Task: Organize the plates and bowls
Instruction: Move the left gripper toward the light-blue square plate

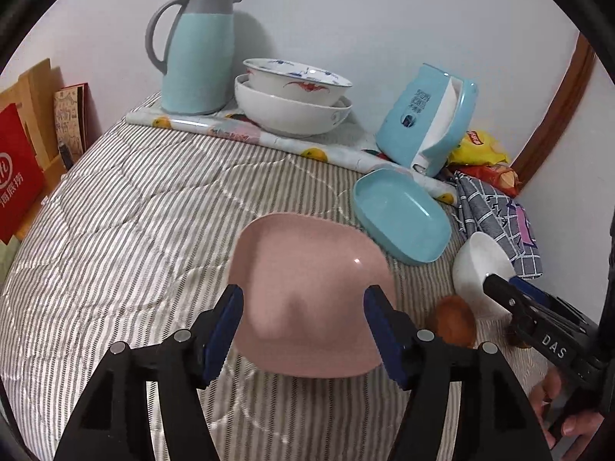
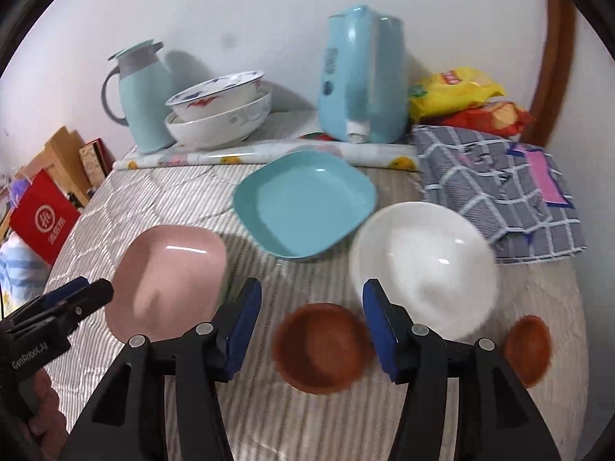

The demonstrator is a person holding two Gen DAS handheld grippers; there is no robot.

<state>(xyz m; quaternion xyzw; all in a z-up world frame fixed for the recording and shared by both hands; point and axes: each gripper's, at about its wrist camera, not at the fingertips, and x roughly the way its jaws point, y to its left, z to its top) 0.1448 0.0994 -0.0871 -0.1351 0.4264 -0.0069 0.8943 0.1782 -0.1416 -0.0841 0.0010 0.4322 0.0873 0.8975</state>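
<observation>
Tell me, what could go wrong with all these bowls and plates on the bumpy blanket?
1. The pink plate looks tipped on the soft striped blanket; it could slide or flip.
2. The right gripper hangs open over a small brown dish beside the white bowl, so it might bump the bowl.
3. The two stacked bowls sit near the thermos; a knock could topple them.

Surface (image 2: 161, 199): jug (image 2: 140, 103) far left, two nested bowls (image 2: 219, 115) right of it. Square plate (image 2: 303, 207) centre. Square bowl (image 2: 169, 284) near left, round bowl (image 2: 423, 265) near right, two saucers (image 2: 321, 347) nearest.
</observation>
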